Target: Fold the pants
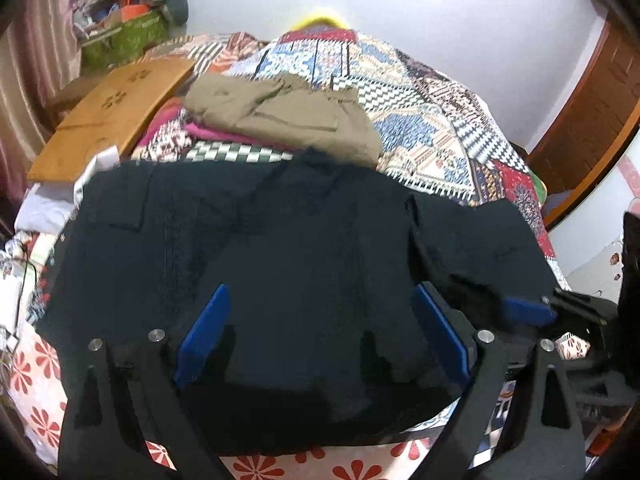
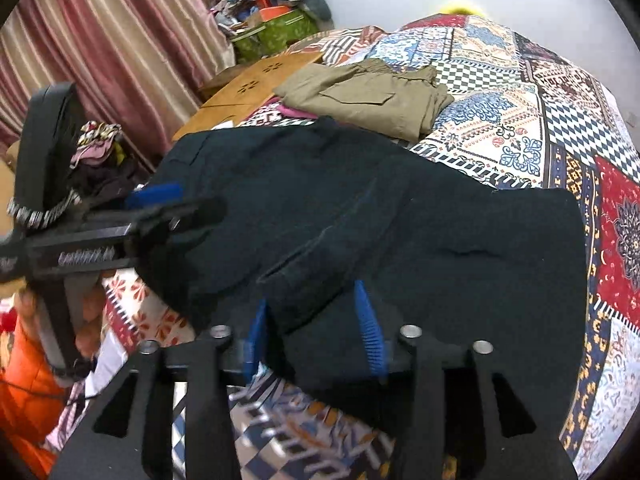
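Dark pants (image 1: pixel 280 260) lie folded on the quilted bed (image 2: pixel 520 120), khaki pants (image 1: pixel 288 116) just behind — the left gripper (image 1: pixel 322 336) hovers fingers wide apart, the right gripper (image 2: pixel 316 328) fingers apart around a fold at the near edge.

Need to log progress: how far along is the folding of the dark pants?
Done: khaki pants lie folded farther up the bed. In hand: dark pants lie partly folded on the quilt, both grippers open over their near edge. Left: remaining folds and stacking.
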{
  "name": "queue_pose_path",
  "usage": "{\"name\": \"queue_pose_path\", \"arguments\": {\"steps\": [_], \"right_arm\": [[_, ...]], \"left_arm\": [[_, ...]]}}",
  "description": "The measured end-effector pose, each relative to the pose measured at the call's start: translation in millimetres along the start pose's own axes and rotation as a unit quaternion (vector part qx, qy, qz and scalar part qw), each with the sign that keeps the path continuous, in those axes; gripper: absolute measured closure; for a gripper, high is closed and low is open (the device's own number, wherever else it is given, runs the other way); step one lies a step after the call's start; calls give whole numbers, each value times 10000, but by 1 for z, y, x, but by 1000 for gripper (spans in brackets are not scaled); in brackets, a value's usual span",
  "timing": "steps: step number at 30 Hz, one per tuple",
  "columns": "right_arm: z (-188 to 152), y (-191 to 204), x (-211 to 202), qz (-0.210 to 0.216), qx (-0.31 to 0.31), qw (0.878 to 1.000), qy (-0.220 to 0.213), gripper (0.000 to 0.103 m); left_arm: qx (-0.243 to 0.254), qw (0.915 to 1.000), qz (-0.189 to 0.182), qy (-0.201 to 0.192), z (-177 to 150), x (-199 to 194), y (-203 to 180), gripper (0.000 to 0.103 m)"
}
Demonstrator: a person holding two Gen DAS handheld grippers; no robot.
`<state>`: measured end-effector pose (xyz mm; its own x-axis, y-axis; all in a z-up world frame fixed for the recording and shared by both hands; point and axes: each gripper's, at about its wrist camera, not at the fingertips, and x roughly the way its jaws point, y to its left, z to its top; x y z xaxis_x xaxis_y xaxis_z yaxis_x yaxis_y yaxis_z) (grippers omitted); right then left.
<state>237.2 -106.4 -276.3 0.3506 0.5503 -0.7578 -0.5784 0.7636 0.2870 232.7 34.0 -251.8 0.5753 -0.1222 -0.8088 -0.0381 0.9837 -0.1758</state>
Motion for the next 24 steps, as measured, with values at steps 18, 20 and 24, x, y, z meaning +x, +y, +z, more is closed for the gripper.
{"name": "queue_pose_path", "arguments": {"steps": [18, 20, 24], "right_arm": [[-44, -77, -47, -958, 776, 9921, -231, 53], [-54, -77, -47, -838, 814, 9929, -210, 53], [-64, -74, -52, -714, 743, 9945, -167, 53]], "left_arm": [[1191, 9923, 118, 310, -15, 37, -90, 10], [1123, 9924, 16, 496, -25, 45, -82, 9], [921, 9940, -219, 542, -35, 46, -68, 8]]}}
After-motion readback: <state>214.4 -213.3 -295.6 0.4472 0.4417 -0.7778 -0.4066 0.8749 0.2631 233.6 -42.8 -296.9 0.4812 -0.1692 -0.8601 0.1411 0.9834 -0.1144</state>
